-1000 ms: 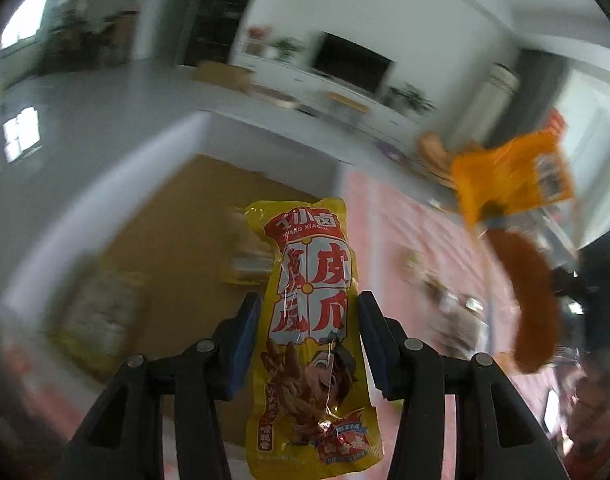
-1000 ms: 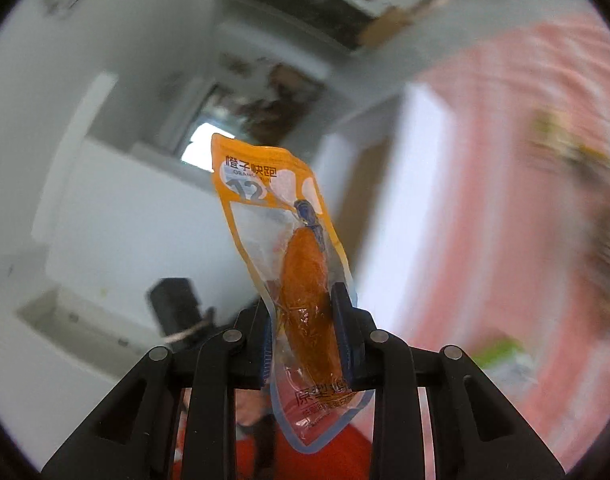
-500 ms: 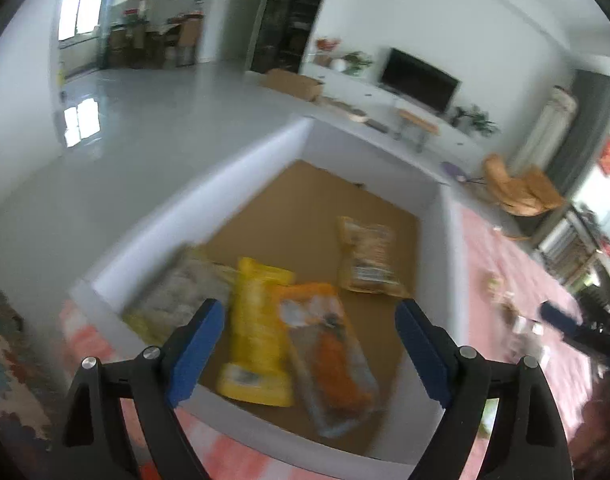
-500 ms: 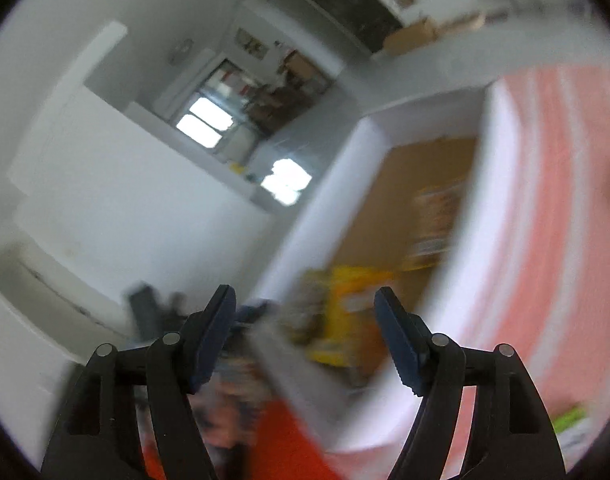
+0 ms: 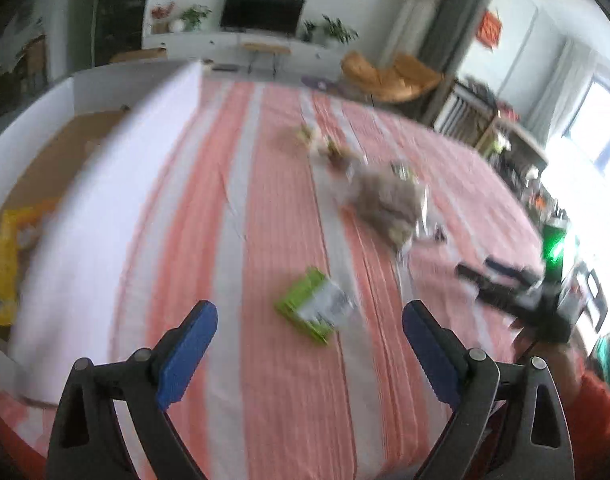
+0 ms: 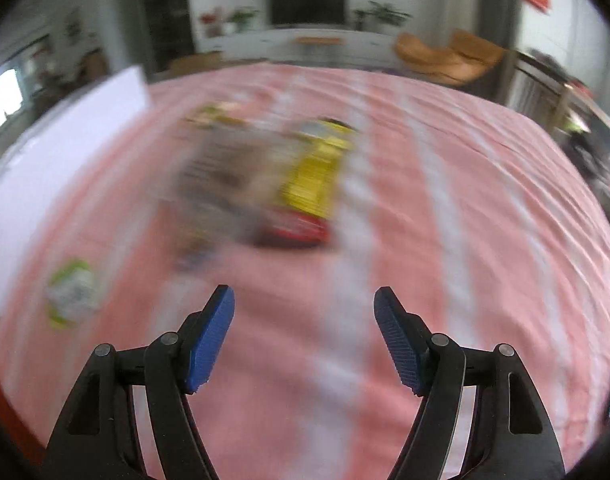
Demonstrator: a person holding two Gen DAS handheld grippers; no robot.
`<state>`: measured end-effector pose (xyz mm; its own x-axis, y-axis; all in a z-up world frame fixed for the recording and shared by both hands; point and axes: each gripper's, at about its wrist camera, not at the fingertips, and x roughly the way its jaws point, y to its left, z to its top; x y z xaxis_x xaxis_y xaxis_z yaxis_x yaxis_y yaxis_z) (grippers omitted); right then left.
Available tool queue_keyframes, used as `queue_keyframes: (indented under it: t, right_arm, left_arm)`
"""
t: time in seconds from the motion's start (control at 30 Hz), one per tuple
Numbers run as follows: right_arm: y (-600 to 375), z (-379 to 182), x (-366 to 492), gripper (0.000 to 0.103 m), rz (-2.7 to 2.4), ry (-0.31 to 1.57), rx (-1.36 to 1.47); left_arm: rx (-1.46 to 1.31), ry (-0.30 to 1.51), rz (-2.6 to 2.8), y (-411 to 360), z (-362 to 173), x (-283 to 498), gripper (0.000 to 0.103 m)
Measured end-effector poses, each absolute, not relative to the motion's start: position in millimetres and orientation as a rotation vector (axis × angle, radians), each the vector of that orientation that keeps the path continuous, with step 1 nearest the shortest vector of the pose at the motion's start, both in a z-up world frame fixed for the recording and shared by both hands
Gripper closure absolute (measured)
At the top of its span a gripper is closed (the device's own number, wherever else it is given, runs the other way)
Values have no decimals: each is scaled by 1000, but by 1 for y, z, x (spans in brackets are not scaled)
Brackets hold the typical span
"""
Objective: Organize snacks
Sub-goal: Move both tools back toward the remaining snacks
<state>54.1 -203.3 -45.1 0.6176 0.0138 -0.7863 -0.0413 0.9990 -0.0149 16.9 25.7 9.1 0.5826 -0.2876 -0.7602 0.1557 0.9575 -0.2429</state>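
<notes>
Hovering with left gripper and right gripper spread empty, some packets boxed, green packet and pile remaining mid-bedspread.

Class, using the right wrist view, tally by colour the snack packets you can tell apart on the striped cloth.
Green-and-white packet: 1
Yellow packet: 1
Red packet: 1
Total: 3
The blurred pile beside them is too smeared to count.

one green packet, one box
</notes>
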Motion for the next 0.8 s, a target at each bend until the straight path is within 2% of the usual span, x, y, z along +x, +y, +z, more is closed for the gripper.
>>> queue_keyframes:
  t: [0.13, 0.27, 0.8]
  right_arm:
    - [-232, -58, 44, 28, -20, 899, -62]
    - [-231, -65, 48, 28, -13, 885, -66]
    - [-229, -79, 51, 19, -18, 921, -18]
  left_arm:
    - [-78, 948, -217, 12, -13, 11, 10]
    - [-117, 1004, -184, 23, -36, 7, 10]
    - [-75, 1076, -174, 12, -66, 7, 10]
